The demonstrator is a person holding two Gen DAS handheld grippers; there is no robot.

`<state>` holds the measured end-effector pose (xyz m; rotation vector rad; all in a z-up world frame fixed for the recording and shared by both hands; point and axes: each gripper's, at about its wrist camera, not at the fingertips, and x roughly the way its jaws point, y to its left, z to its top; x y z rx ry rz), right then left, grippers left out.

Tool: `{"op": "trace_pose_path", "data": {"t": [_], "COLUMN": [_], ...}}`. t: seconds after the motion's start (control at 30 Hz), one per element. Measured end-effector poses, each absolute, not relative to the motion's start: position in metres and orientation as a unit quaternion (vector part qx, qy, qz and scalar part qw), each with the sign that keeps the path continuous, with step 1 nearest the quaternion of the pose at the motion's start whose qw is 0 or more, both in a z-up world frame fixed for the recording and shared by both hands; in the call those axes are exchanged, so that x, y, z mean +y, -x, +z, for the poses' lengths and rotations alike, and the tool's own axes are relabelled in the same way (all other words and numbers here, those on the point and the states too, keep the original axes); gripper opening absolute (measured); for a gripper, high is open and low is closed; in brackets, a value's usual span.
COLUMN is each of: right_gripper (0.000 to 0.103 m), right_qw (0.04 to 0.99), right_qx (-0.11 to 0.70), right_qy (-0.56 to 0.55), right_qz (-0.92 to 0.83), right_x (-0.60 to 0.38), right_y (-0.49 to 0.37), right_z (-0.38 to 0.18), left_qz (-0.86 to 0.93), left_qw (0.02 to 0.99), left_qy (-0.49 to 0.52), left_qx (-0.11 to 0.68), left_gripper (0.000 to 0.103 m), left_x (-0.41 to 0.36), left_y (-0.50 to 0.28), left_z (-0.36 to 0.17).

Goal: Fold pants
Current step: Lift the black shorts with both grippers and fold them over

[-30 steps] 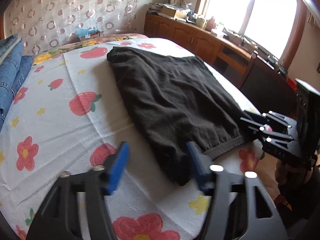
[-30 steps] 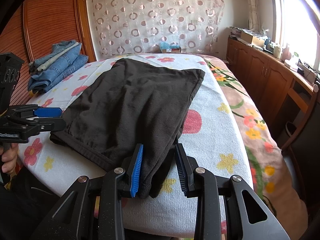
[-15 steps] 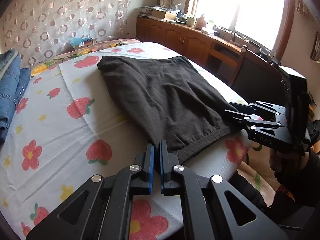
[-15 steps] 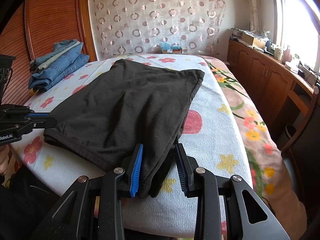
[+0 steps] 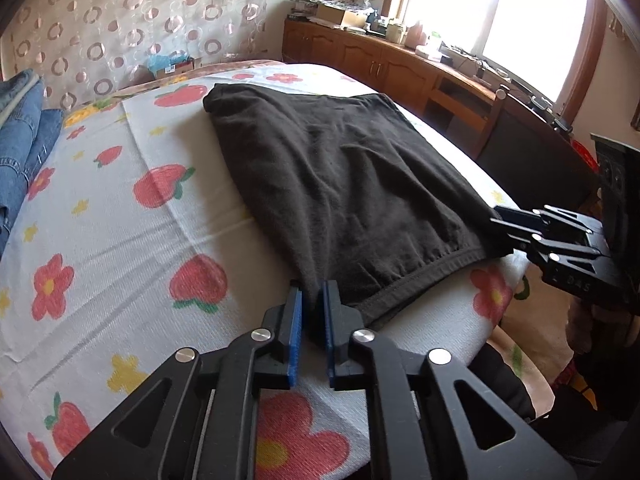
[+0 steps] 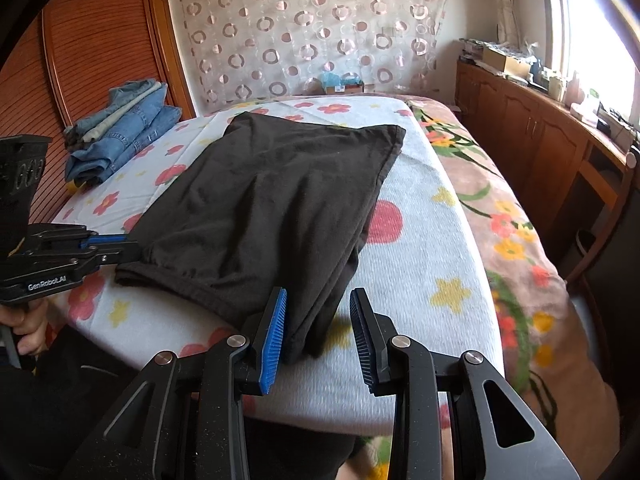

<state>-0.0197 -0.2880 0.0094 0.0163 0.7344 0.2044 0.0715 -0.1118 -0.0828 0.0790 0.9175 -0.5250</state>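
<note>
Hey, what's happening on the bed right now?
A person is folding black pants laid flat on a flowered bedspread, with a handheld gripper in each hand. The left gripper pinches the near left corner, though its jaws are opening slightly. The right gripper has the near right corner between its jaws; only one side visibly touches the cloth. A stack of jeans sits farther back.

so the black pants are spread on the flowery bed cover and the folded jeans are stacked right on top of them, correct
Not quite. The black pants do lie on the flowery bed cover, but the folded jeans are not on top of them. They sit apart, near the wooden headboard. The right wrist view shows bare cover between the two.
</note>
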Motion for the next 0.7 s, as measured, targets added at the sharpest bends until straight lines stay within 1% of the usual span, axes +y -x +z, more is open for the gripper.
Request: {"op": "trace_pose_path", "data": {"t": [0.13,0.27,0.33,0.37,0.4,0.43,0.47,0.5,0.53,0.63,0.7], "right_gripper": [0.034,0.033,0.025,0.017,0.013,0.012,0.011,0.01,0.009,0.008,0.008], "right_qw": [0.926,0.927,0.926,0.924,0.923,0.922,0.922,0.921,0.92,0.922,0.927], "right_qx": [0.363,0.363,0.363,0.365,0.366,0.367,0.366,0.366,0.366,0.357,0.339], "right_qy": [-0.013,-0.01,-0.009,-0.011,-0.015,-0.016,-0.015,-0.019,-0.028,-0.031,-0.031], "right_qz": [0.097,0.096,0.104,0.111,0.118,0.122,0.125,0.131,0.136,0.148,0.157], "right_x": [-0.289,-0.286,-0.284,-0.283,-0.283,-0.282,-0.283,-0.285,-0.288,-0.292,-0.293], "right_y": [0.017,0.016,0.016,0.016,0.015,0.014,0.013,0.012,0.011,0.01,0.011], "right_z": [0.008,0.007,0.006,0.006,0.006,0.006,0.006,0.006,0.005,0.011,0.025], "left_qz": [-0.252,-0.253,-0.252,-0.251,-0.249,-0.25,-0.251,-0.257,-0.267,-0.272,-0.274], "left_qw": [0.863,0.864,0.865,0.866,0.867,0.868,0.867,0.864,0.86,0.866,0.873], "left_qy": [-0.04,-0.043,-0.046,-0.049,-0.052,-0.059,-0.068,-0.08,-0.08,-0.088,-0.073], "left_qx": [0.437,0.434,0.432,0.43,0.428,0.425,0.425,0.425,0.426,0.41,0.396], "left_gripper": [0.015,0.022,0.023,0.023,0.023,0.023,0.023,0.012,0.007,0.006,0.006], "left_x": [-0.112,-0.113,-0.115,-0.116,-0.117,-0.119,-0.122,-0.125,-0.127,-0.13,-0.125], "left_y": [-0.072,-0.072,-0.072,-0.071,-0.071,-0.07,-0.07,-0.07,-0.07,-0.066,-0.066], "left_z": [-0.083,-0.083,-0.083,-0.083,-0.083,-0.084,-0.083,-0.082,-0.081,-0.073,-0.059]}}
